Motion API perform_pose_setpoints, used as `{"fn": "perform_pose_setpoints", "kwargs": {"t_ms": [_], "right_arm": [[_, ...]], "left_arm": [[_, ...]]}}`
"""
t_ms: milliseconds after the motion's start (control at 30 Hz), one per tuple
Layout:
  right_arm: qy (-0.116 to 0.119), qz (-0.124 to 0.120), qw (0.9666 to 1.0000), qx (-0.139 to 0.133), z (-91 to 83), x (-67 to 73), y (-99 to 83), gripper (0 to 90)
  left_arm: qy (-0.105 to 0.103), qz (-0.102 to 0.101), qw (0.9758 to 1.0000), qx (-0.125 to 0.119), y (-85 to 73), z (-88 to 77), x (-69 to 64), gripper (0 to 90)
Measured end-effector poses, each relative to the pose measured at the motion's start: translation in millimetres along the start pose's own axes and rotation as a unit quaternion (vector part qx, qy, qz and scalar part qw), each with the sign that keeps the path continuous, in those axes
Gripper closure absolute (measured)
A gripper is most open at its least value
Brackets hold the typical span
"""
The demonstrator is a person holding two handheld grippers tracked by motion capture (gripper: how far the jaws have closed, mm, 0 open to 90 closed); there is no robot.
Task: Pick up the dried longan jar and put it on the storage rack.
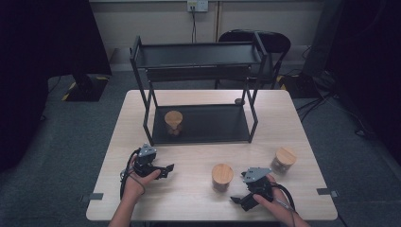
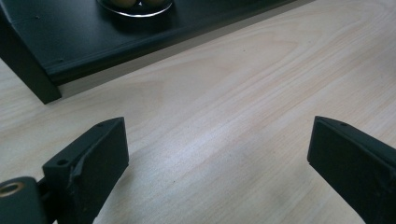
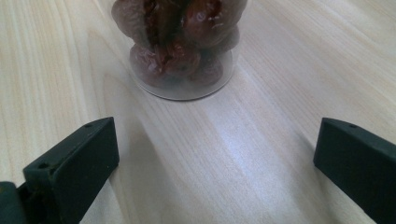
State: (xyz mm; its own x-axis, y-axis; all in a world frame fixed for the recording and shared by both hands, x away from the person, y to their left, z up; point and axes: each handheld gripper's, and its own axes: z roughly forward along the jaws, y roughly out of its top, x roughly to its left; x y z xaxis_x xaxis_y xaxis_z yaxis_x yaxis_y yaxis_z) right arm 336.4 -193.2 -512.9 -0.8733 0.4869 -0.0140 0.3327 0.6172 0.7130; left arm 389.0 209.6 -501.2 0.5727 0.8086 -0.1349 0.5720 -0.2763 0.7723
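Observation:
Three glass jars with round wooden lids are in the high view. One jar [image 1: 173, 122] stands on the lower shelf of a black metal rack [image 1: 236, 137]. A second jar [image 1: 222, 176] stands on the table at the front, and a third jar [image 1: 284, 159] stands to its right. My right gripper [image 1: 240, 197] is open just right of the front jar. In the right gripper view that jar [image 3: 180, 46], full of dark dried fruit, stands ahead of the open right gripper [image 3: 217, 140]. My left gripper [image 1: 165, 170] [image 2: 219, 140] is open over bare wood, in front of the rack.
The light wooden table [image 1: 198, 156] carries the rack at its back half. The rack's lower shelf edge [image 2: 116, 51] and a leg [image 2: 28, 74] lie ahead and to the left in the left gripper view. A black chair [image 1: 265, 45] stands behind the table.

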Motion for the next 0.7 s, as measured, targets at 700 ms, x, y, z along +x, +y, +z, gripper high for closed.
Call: {"fn": "perform_pose_setpoints", "kwargs": {"t_ms": [700], "right_arm": [[0.0,0.0,1.0,0.0,0.0,0.0,0.0,0.0]], "left_arm": [[0.009,-0.001,0.9999,0.013,-12.1,-11.7,7.6,5.0]]}}
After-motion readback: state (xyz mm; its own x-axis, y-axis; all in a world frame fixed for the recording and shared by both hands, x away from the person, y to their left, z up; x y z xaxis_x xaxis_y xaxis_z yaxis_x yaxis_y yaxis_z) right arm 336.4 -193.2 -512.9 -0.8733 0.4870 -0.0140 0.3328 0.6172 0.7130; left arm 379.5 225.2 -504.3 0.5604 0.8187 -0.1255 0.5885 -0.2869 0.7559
